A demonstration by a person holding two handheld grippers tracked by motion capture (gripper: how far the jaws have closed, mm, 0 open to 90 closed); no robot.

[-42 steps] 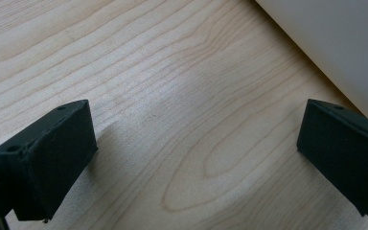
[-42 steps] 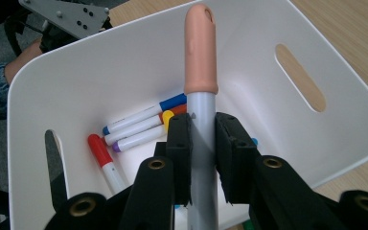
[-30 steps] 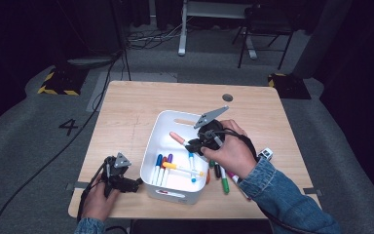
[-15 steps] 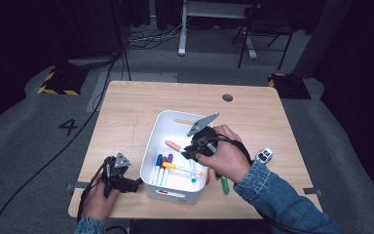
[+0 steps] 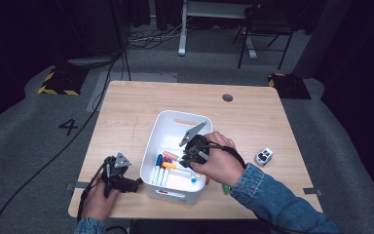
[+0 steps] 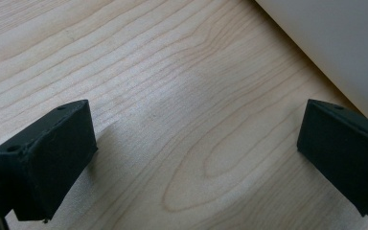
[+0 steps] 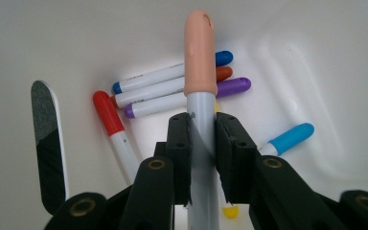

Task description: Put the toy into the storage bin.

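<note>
the white bin [image 5: 173, 127] sits at the middle of the table [image 5: 126, 112], its near wall close to the table's front edge. the far half of the table is bare wood, with a round grommet [image 5: 227, 97] near the back edge. to the right of the bin, a small toy car [image 5: 263, 156] lies apart from it, and a green marker [image 5: 227, 188] lies by the bin's right near corner, partly under the sleeve. the left tool [image 5: 137, 183] rests at the front left corner, just beside the bin's left wall.

since the earlier frames the right tool [image 5: 187, 155] has come leftward from the bin's right rim and down into the bin; the left tool has stayed in place.

the right tool's jaws are pressed onto a grey marker with a peach cap [image 7: 200, 72], gripped on its barrel, cap pointing away over the bin floor. below it lie blue-, orange-, purple-, red- and light-blue-capped markers [image 7: 172, 88]. the left tool's jaws are spread wide over bare wood, holding nothing.
</note>
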